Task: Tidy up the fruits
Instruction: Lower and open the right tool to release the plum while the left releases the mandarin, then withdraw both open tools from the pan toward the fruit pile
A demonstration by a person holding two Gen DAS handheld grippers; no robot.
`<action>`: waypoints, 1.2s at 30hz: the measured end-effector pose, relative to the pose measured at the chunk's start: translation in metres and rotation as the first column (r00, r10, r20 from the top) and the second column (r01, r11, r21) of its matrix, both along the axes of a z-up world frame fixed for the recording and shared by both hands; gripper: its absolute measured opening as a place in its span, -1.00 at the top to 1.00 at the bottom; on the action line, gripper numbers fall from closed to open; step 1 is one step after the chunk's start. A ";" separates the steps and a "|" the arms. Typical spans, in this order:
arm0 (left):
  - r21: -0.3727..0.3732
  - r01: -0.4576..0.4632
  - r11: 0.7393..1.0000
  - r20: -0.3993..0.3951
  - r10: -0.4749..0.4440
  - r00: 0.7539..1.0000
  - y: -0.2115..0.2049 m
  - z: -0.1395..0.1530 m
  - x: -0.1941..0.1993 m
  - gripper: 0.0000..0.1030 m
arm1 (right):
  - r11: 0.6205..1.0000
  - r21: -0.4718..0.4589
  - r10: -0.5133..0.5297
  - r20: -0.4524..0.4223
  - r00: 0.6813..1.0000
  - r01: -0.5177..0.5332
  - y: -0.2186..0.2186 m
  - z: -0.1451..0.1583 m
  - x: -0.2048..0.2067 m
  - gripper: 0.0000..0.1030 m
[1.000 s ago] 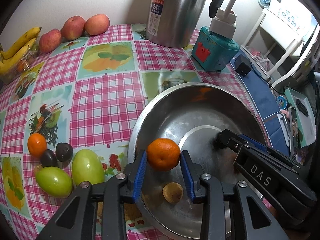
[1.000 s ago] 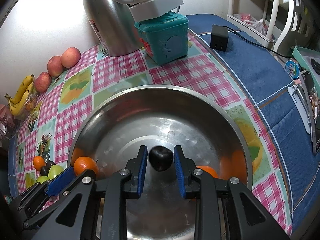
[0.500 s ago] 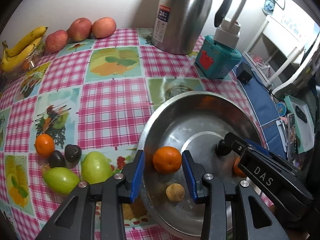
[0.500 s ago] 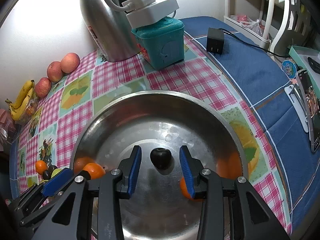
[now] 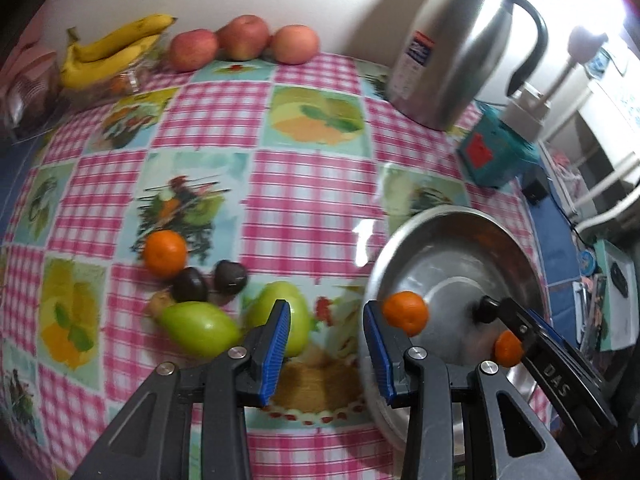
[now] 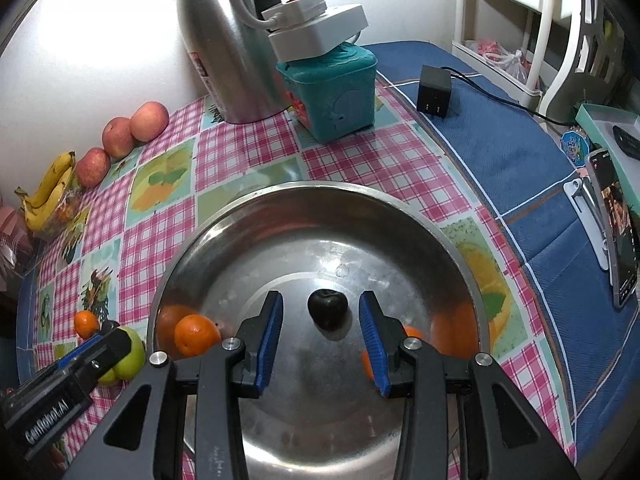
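Note:
A steel bowl [image 6: 400,216] holds a dark plum [image 6: 327,313] and two tangerines [image 6: 196,335]; one tangerine [image 5: 405,313] shows at its left wall. My right gripper [image 6: 321,334] is open, with the plum lying between its fingers. My left gripper [image 5: 326,342] is open and empty over the cloth beside the bowl's [image 5: 516,248] left rim. On the cloth lie a tangerine [image 5: 165,252], two dark plums [image 5: 190,285], and two green fruits [image 5: 200,329].
Three apples [image 5: 240,38] and bananas [image 5: 108,52] lie at the table's back. A steel thermos jug [image 5: 460,52] and a teal box [image 5: 496,154] with a power strip stand behind the bowl. A phone [image 6: 616,232] and charger [image 6: 434,92] lie on the blue cloth at right.
Both grippers opened and let go: the tangerine and the plum now lie in the bowl. My left gripper has swung left, out of the bowl towards the fruit on the cloth.

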State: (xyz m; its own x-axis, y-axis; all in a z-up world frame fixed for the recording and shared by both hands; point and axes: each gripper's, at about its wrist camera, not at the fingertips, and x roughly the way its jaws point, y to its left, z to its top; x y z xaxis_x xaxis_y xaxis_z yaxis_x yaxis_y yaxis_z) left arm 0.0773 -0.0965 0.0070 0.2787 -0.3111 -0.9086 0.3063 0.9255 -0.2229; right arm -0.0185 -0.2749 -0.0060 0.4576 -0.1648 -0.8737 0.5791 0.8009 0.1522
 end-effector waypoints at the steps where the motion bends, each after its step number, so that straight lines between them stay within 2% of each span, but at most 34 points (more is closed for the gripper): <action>1: 0.001 -0.011 1.000 0.000 0.011 1.000 0.004 0.001 0.000 0.19 | 1.000 -0.001 0.003 -0.002 1.000 -0.003 0.001 0.001 -0.001 0.22; 11: 0.010 -0.061 0.998 -0.006 0.061 0.998 0.029 0.004 -0.002 0.19 | 1.000 -0.014 0.027 -0.019 0.999 -0.027 0.014 0.008 -0.008 0.22; 25: 0.013 -0.055 0.998 -0.007 0.055 0.998 0.030 0.005 -0.002 0.19 | 0.999 -0.025 0.048 -0.037 0.998 -0.049 0.021 0.010 -0.007 0.22; 27: 0.024 -0.059 0.998 -0.007 0.060 0.998 0.030 0.004 -0.002 0.02 | 0.998 -0.026 0.048 -0.038 0.998 -0.049 0.021 0.010 -0.006 0.22; 28: 0.036 -0.068 0.997 -0.006 0.068 0.998 0.030 0.004 -0.002 -0.35 | 0.998 -0.026 0.050 -0.037 0.998 -0.051 0.022 0.010 -0.006 0.22; 29: 0.044 -0.076 0.996 -0.006 0.076 0.997 0.031 0.003 -0.001 -0.62 | 0.998 -0.025 0.050 -0.036 0.998 -0.051 0.022 0.010 -0.006 0.07; 30: 0.049 -0.084 0.995 -0.005 0.084 0.996 0.033 0.002 -0.001 -0.67 | 0.998 -0.023 0.051 -0.031 0.998 -0.052 0.022 0.010 -0.006 -0.28; 32: 0.059 -0.097 0.994 -0.010 0.097 0.995 0.035 -0.001 0.000 -0.69 | 0.998 -0.026 0.052 -0.019 0.998 -0.052 0.023 0.010 -0.007 -0.64; 33: 0.066 -0.104 0.992 -0.009 0.105 0.994 0.036 -0.002 0.000 -0.71 | 0.998 -0.031 0.053 -0.015 0.998 -0.054 0.023 0.010 -0.007 -0.67; 35: 0.082 -0.120 0.989 0.005 0.120 0.993 0.039 -0.003 0.000 -1.00 | 0.997 -0.039 0.060 -0.020 0.998 -0.060 0.023 0.009 -0.006 -0.74; 36: 0.088 -0.125 0.988 0.012 0.125 0.992 0.040 -0.003 0.000 -1.00 | 0.997 -0.041 0.059 -0.020 0.998 -0.060 0.024 0.009 -0.006 -0.81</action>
State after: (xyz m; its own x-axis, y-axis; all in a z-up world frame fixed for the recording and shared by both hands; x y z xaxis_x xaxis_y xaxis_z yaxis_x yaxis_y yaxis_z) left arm 0.0776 -0.0568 0.0036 0.3161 -0.1918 -0.9291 0.1881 0.9726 -0.1368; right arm -0.0244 -0.2513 0.0029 0.4509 -0.1745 -0.8753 0.5328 0.8394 0.1071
